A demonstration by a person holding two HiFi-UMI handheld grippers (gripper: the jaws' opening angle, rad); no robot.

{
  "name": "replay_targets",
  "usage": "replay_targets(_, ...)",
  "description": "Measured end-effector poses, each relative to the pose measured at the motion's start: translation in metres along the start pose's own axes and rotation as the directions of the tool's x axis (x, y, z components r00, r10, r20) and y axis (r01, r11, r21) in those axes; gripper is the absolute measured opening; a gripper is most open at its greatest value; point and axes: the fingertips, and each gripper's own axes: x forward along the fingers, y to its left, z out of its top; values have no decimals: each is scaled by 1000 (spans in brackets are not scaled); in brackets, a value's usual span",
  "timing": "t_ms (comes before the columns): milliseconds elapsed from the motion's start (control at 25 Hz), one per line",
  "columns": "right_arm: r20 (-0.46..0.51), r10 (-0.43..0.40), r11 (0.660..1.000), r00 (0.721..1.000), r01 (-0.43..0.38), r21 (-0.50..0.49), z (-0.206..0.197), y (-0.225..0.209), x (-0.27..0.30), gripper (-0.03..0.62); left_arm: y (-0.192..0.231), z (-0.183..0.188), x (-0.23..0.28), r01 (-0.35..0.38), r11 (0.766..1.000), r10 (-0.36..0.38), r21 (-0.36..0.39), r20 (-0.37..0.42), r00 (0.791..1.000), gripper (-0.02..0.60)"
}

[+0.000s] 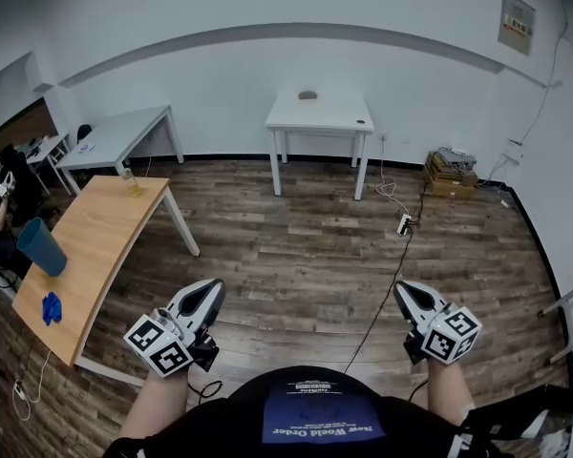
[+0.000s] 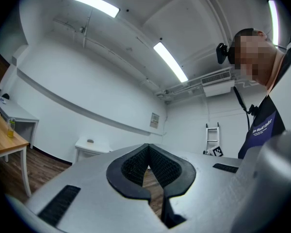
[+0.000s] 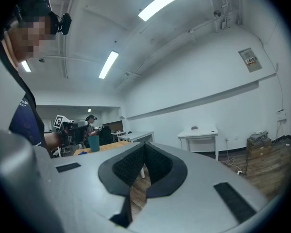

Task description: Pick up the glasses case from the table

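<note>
While the left gripper [image 1: 210, 290] and right gripper [image 1: 405, 289] are both closed on nothing, the glasses case [image 1: 307, 94] lies far ahead of the jaws on the white table [image 1: 349, 120], roughly midway between them. Neither is clearly nearer, and its long axis is too small to read.

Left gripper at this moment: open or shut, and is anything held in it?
Shut and empty. In its own view the left gripper has its jaw tips touching, with nothing clamped between them.
</note>
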Motion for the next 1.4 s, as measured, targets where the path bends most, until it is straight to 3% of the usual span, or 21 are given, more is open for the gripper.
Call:
replay_targets(480,-28,55,997,998,-57,-56,9,-79,-53,2,-75,-34,72,-31,999,31,-11,-7,1000,-3)
replay_targets(680,-47,77,995,996,-80,-54,2,-94,-49,2,-81,-44,89,-34,999,33,-15,-26,999,-3)
replay_targets(1000,-61,46,996,997,-51,-70,1,-95,7,2,-16,-44,105,12,999,-12,-44,-13,1000,-3)
replay_targets(1400,-9,-46,997,999,46,-62,31,-62,141,2,143,6,113,98,994,-98,-45,0,995,-3)
